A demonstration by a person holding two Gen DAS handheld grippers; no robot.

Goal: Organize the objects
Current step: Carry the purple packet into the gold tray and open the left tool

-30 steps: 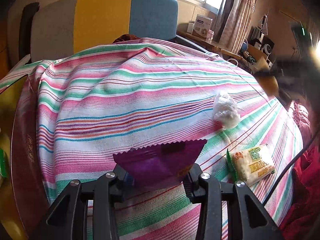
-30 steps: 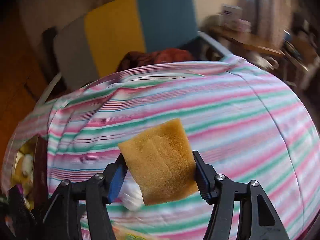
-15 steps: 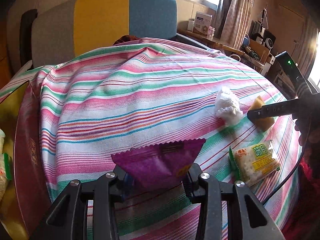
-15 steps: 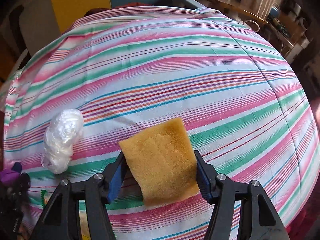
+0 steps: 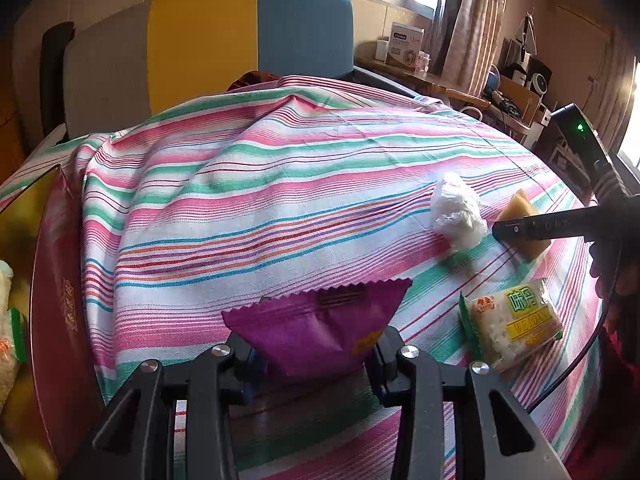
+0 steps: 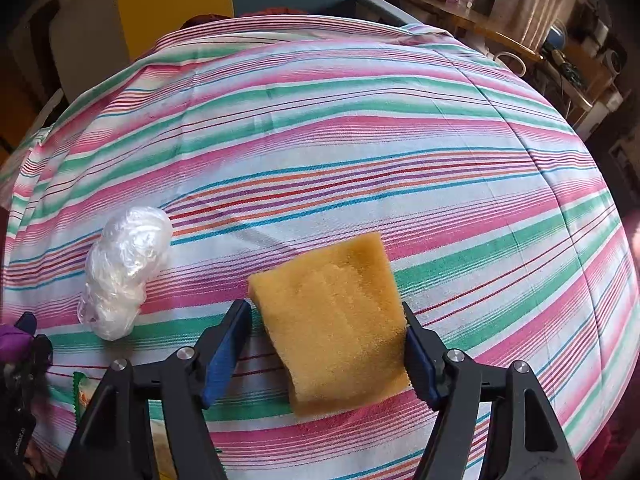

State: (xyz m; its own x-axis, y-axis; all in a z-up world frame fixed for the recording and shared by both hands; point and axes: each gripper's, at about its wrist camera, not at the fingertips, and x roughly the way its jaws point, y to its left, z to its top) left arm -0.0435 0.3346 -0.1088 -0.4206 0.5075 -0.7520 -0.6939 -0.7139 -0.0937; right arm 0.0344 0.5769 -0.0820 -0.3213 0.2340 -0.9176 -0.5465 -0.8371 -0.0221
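The left gripper (image 5: 316, 354) is clamped on a purple snack packet (image 5: 320, 330), a glossy foil pouch with a zigzag-cut top edge and an orange mark near its lower right corner; the packet is pinched between the two black fingers and is held above the striped tablecloth (image 5: 248, 208). The cloth is a woven fabric in pink, green, white and thin blue and red lines, and it is creased toward the far edge.

The right gripper (image 6: 326, 342) is seen spread apart around a yellow sponge (image 6: 332, 320). The sponge is a porous, roughly rectangular block lying flat on the cloth; a gap is visible between it and the blue-padded left finger, while the right finger stands just beside its edge, and contact there cannot be told.

Just left of the sponge a crumpled clear plastic bag (image 6: 124, 272) is found, bunched into a lumpy, shiny white ball on the cloth. Nearer the left gripper, a cracker packet (image 5: 512, 326) in clear film with a green serrated end and a yellow-green label is laid flat.

At the far left edge a dark red box (image 5: 56, 312) with a smooth wall is seen, with pale wrapped items inside it.
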